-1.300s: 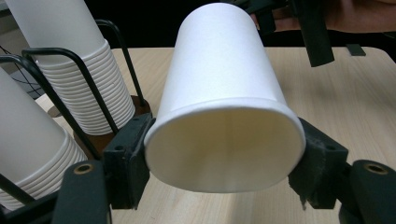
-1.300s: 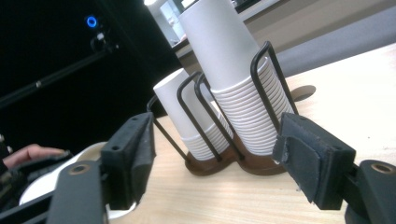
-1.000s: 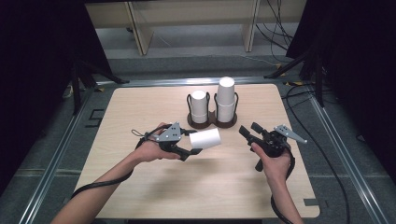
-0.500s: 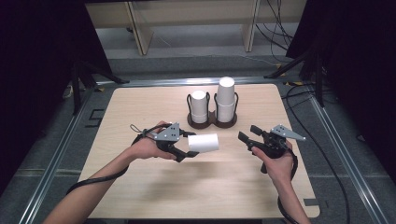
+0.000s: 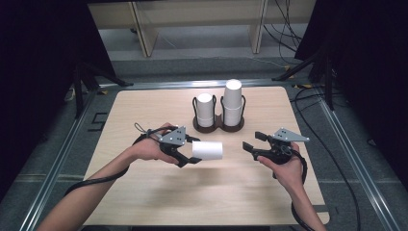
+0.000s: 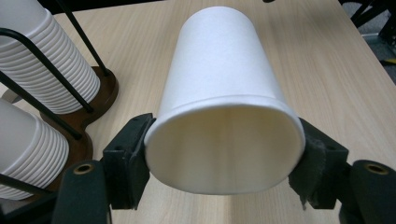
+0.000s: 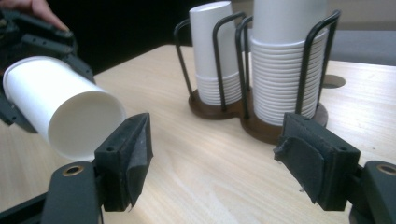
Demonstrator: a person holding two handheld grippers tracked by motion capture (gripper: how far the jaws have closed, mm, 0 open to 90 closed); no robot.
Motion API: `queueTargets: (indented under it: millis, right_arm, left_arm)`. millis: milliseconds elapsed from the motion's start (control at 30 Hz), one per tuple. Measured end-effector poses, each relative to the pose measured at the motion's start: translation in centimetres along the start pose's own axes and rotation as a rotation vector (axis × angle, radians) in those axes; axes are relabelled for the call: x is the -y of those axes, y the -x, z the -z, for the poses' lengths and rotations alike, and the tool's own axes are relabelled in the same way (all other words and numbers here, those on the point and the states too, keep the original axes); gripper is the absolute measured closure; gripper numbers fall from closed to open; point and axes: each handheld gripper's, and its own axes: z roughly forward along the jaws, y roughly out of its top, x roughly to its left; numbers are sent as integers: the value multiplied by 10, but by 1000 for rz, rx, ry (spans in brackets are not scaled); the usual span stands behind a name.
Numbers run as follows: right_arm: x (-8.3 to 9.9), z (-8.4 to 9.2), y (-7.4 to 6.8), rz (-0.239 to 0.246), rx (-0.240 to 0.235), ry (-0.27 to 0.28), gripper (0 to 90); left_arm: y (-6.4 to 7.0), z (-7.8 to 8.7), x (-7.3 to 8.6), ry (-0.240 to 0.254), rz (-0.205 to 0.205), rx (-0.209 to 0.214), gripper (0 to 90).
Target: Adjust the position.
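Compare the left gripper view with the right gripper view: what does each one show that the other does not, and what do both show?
The left gripper view looks into the open mouth of the paper cup, squeezed at its rim between the left gripper pads.

The right gripper view has the right gripper, open with nothing between the pads, and the left gripper farther off with a fingertip on it. The cup shows from outside.

Both share the wooden table, the cup, and the cup holder with two white stacks.
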Motion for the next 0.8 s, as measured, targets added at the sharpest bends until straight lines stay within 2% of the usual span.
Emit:
queueTargets:
  millis: [67,100,133,167,200,233,300,333,400,433,467,500,567,600,633,700,733,767,800]
  right_arm:
    - [0,0,-1,28,17,-22,260]
    - [0,-1,-1,25,-1,-16,259]
    - [0,-2,-1,33,-8,-21,258]
    - [0,-1,-1,40,-1,-42,257]
    - [0,-2,-1,53,-8,-38,256]
    - [1,-3,-2,46,-18,-33,256]
    - [2,-5,-1,75,-25,-41,256]
    - [2,-5,-2,59,-36,-54,256]
    - [2,-5,-1,84,-46,-63,255]
    - [3,-5,-4,58,-56,-76,255]
    - [3,-6,-2,103,-52,-68,254]
    - [3,-7,-2,96,-62,-65,254]
    - [3,-8,-1,116,-76,-88,255]
    - [3,-8,-3,94,-87,-102,256]
    - [3,-9,-1,126,-94,-92,259]
    - [3,-9,0,133,-110,-89,267]
    - [2,-9,-1,135,-124,-107,266]
    - [2,-11,0,160,-144,-87,265]
    - [2,-11,0,160,-144,-87,265]
  left_arm:
    - [-1,2,-1,-20,-7,0,299]
    - [-1,2,-2,-20,0,-1,299]
    - [-2,3,-2,-34,-14,-1,299]
    - [-2,3,-3,-37,-12,1,299]
    - [-2,3,-3,-39,-10,3,299]
    - [-2,4,-4,-57,-16,6,299]
    - [-2,4,-5,-68,-18,14,299]
    - [-2,4,-5,-66,-19,17,299]
    - [-2,5,-6,-89,-28,22,299]
    - [-2,5,-7,-96,-32,23,299]
    - [-2,6,-7,-102,-34,23,299]
    - [-3,6,-7,-107,-36,27,299]
    - [-3,7,-8,-116,-40,29,297]
    - [-4,8,-9,-126,-48,30,297]
    - [-4,8,-9,-135,-54,35,297]
    - [-4,10,-11,-154,-64,39,297]
    - [-4,10,-12,-154,-65,43,297]
    - [-4,11,-13,-159,-72,47,297]
    - [-4,11,-13,-159,-72,47,297]
